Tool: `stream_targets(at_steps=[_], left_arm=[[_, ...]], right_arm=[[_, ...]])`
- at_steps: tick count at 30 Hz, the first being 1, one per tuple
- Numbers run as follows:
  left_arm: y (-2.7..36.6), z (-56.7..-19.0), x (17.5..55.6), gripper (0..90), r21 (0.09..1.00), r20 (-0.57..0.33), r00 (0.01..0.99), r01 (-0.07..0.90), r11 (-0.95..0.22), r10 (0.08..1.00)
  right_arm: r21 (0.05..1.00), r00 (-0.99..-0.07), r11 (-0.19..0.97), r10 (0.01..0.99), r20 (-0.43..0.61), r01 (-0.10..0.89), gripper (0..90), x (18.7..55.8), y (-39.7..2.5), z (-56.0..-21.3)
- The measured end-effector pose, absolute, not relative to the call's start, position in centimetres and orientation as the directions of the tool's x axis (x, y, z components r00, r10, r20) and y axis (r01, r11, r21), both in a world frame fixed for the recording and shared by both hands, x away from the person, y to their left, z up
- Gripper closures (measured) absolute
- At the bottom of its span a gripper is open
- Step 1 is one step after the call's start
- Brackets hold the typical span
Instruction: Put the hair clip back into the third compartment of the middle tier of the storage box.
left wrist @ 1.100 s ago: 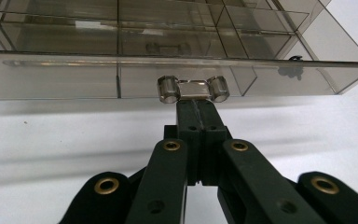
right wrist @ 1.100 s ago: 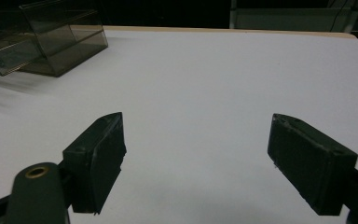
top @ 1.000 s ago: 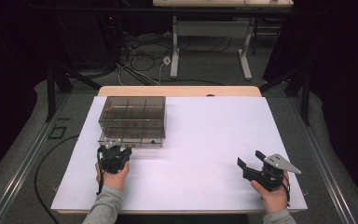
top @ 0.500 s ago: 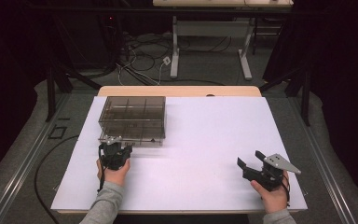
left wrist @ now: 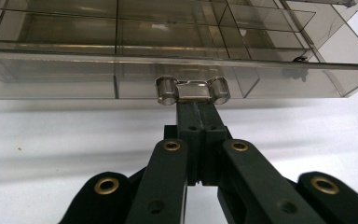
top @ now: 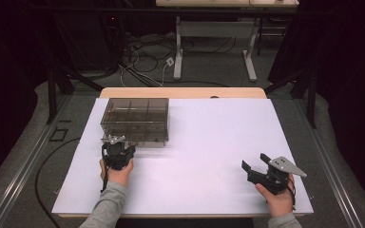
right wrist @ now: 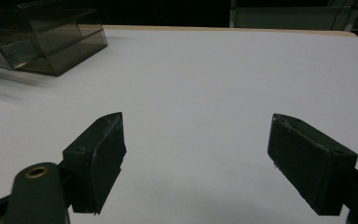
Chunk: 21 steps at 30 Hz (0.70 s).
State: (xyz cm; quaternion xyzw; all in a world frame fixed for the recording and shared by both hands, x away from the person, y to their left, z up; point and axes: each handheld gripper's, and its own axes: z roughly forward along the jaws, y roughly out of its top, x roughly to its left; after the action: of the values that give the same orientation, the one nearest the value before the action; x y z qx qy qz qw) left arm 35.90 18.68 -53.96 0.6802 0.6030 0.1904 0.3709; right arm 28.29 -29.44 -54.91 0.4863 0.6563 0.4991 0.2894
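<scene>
From the high view, a smoky plastic drawer box (top: 136, 121) sat near the table's (top: 209, 142) far left corner, the left gripper (top: 118, 148) at its near face and the right gripper (top: 256, 167) resting near the near right corner. In the left gripper view, jaws were pressed together on the metal drawer handle (left wrist: 192, 90); the drawer (left wrist: 168, 79) looked barely drawn, so the pull remained. In the right gripper view, jaws stood wide apart, holding nothing.

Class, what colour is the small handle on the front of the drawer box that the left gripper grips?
Shiny silver metal handle, clearest in the left gripper view.
</scene>
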Motion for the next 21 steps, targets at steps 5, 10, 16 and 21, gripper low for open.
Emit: stream_targets(at_steps=[5, 10, 16, 21], left_arm=[[18.6, -54.1, 36.2, 90.0, 0.734, -0.191, 0.198, 0.679, 0.006, 0.961], [18.5, -54.0, 36.5, 90.0, 0.732, -0.194, 0.191, 0.682, 0.012, 0.962], [18.4, -53.9, 37.0, 90.0, 0.733, -0.193, 0.185, 0.68, 0.017, 0.964], [18.3, -53.8, 37.3, 90.0, 0.736, -0.184, 0.184, 0.677, 0.011, 0.966]], right_arm=[[0.937, -0.359, 0.029, 0.927, 0.105, 0.349, 18.6, 28.3, -29.5, -54.9], [0.937, -0.36, 0.029, 0.927, 0.105, 0.349, 18.6, 28.3, -29.4, -54.9], [0.937, -0.36, 0.031, 0.927, 0.103, 0.348, 18.6, 28.3, -29.5, -54.9], [0.938, -0.356, 0.029, 0.929, 0.102, 0.345, 18.6, 28.3, -29.5, -54.9]])
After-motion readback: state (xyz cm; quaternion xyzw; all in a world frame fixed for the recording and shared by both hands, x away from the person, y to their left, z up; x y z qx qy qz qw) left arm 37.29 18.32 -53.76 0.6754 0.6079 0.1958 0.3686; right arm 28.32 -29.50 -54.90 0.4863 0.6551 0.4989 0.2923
